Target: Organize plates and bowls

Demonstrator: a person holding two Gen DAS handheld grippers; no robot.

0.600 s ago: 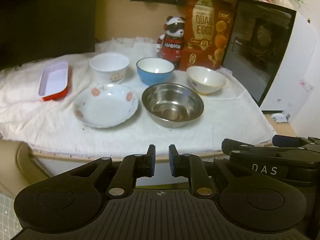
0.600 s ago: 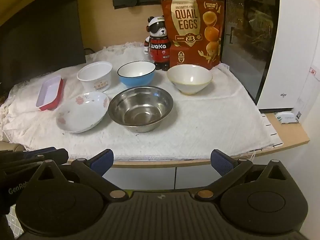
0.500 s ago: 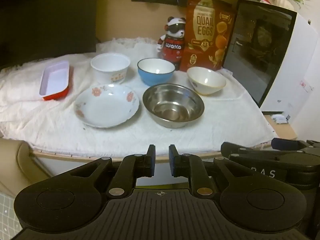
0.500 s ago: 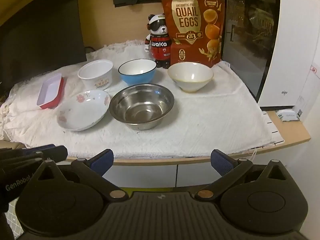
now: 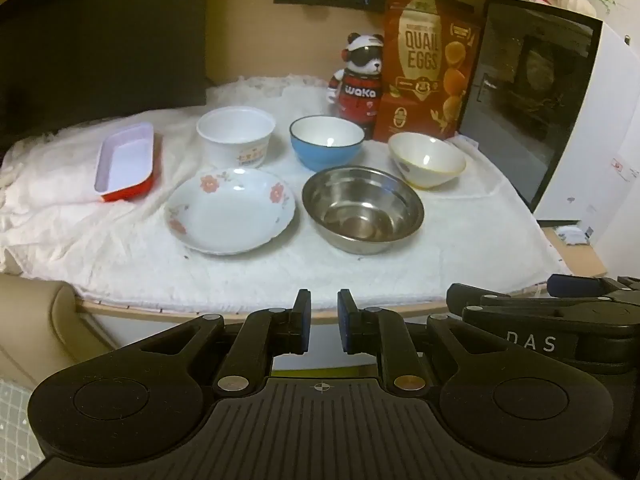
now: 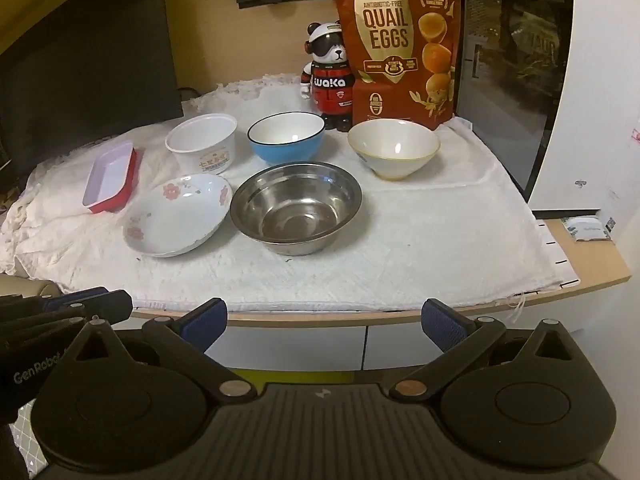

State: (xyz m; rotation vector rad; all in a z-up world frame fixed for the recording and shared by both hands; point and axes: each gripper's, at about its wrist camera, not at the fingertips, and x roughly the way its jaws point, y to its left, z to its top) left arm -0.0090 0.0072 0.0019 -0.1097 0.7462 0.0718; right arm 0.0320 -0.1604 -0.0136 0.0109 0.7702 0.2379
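On a white cloth stand a floral plate (image 5: 230, 210) (image 6: 178, 214), a steel bowl (image 5: 362, 208) (image 6: 298, 206), a white tub (image 5: 236, 136) (image 6: 202, 142), a blue bowl (image 5: 326, 142) (image 6: 286, 136), a cream bowl (image 5: 426, 160) (image 6: 394, 148) and a red-sided rectangular dish (image 5: 126, 160) (image 6: 110, 176). My left gripper (image 5: 323, 322) is nearly shut and empty, in front of the table edge. My right gripper (image 6: 324, 322) is wide open and empty, also short of the table edge. Each gripper shows at the side of the other's view.
A panda figurine (image 5: 360, 76) (image 6: 330, 76) and a quail-egg bag (image 5: 426, 64) (image 6: 396, 40) stand at the back. A white appliance with a dark glass door (image 5: 532, 100) (image 6: 516, 64) is at the right. A dark monitor (image 6: 80, 68) is at the back left.
Both cameras have drifted slightly; the table sits a little lower and nearer in view. No dish has moved. The jaws keep their spacing.
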